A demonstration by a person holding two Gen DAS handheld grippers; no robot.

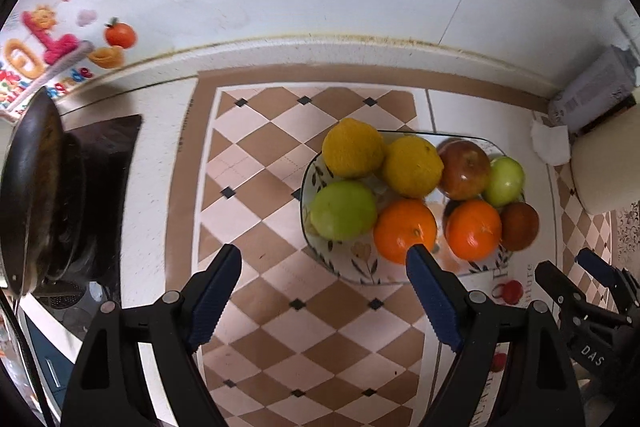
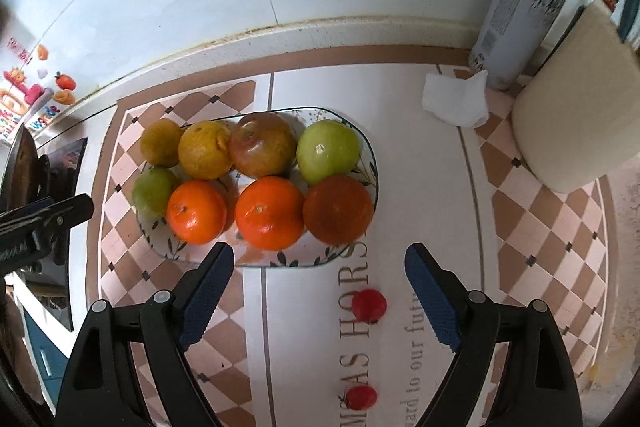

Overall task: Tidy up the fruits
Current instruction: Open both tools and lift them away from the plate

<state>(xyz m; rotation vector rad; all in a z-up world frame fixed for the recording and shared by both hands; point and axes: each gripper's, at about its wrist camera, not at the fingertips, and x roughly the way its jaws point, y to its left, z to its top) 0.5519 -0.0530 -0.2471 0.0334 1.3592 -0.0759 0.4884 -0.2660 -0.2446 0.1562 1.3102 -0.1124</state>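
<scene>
- At the left edge of the left wrist view a dark frying pan (image 1: 30,195) sits on a stove, well apart from the fruit.
- The left gripper (image 1: 324,255) hovers with its jaws spread wide and holds nothing; it hangs over the checked mat at lower centre, its right fingertip overlapping the near rim of the plate (image 1: 352,273), probably lined up to reach a fruit.
- The plate lies centre-right, holding eight fruits in two rows that touch: lemons (image 1: 352,147), a red apple (image 1: 464,169) and a green apple (image 1: 505,181) behind; another green fruit (image 1: 343,210), two oranges (image 1: 404,230) and a darker, brownish orange (image 1: 519,226) in front. Like seems grouped with like.
- In the right wrist view the right gripper (image 2: 320,257) is equally wide and empty, just below the plate.
- A crumpled tissue (image 2: 456,99) lies upper right.
</scene>
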